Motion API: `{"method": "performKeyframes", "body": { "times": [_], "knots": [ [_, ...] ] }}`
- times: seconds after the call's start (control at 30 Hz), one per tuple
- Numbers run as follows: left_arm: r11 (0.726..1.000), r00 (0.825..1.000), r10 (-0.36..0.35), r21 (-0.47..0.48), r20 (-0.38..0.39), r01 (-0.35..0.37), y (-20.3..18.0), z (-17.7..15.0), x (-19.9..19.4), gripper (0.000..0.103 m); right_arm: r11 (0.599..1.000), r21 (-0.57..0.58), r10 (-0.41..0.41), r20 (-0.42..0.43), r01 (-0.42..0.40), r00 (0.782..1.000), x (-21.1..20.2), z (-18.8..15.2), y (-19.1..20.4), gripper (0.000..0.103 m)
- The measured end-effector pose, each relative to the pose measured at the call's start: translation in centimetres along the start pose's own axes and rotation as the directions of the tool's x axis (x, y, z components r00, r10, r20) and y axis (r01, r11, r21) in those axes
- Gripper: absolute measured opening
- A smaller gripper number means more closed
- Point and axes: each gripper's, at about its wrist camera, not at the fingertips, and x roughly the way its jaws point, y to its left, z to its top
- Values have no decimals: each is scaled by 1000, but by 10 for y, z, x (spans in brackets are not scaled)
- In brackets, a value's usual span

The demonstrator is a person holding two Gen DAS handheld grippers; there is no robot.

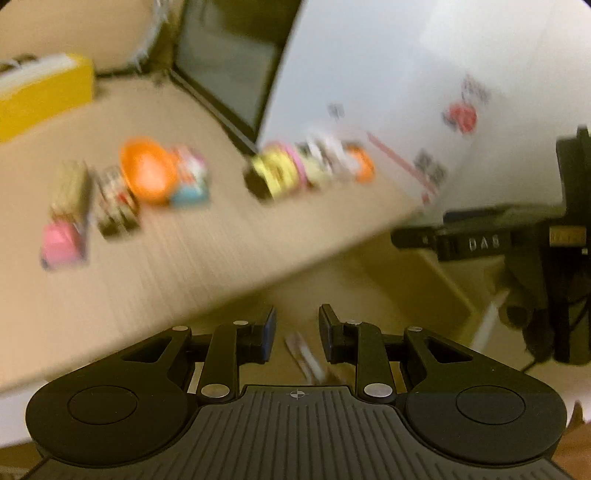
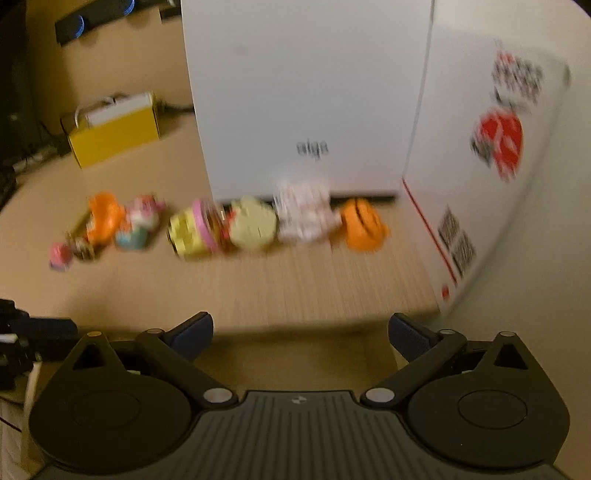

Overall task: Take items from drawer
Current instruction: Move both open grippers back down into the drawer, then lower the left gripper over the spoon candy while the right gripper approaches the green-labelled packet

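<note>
both tongs (image 1: pixel 297 334) (image 2: pixel 301 336) empty above blurred colourful items (image 2: pixel 221 229) on tabletop (image 2: pixel 258 288).

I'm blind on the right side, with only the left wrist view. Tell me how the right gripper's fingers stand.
Observer: The right gripper is open wide, with nothing between its fingers.
Operator: Say what it faces.
Observer: It points at the front of the white box, which bears a small dark printed word, too blurred to read with certainty.
Operator: Report anything behind the yellow box.
Observer: A dark bar with blue round spots lies at the back, far left.
</note>
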Motion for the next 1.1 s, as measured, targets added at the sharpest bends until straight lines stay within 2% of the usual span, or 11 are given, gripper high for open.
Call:
{"method": "performKeyframes", "body": {
  "times": [0.2, 0.47, 0.73, 0.97, 1.1],
  "knots": [
    [999, 991, -2, 39, -137, 7, -11, -28, 26, 28, 997, 13, -68, -126, 70, 990, 9, -29, 0, 101],
    [1000, 980, 25, -8, -196, -27, -2, -31, 42, 28, 993, -10, -115, -216, 116, 970, 25, -51, 6, 101],
    [999, 962, 51, 30, -269, -45, -4, -31, 58, 28, 988, -5, -148, -229, 151, 962, 27, -57, 1, 101],
    [997, 951, 25, 75, -309, -2, -19, -27, 91, 28, 991, 0, -130, -258, 134, 957, 11, -71, -5, 100],
    [998, 932, 10, 59, -364, 13, -29, -22, 117, 28, 988, 10, -147, -282, 156, 948, 9, -81, -5, 100]
  ]
}}
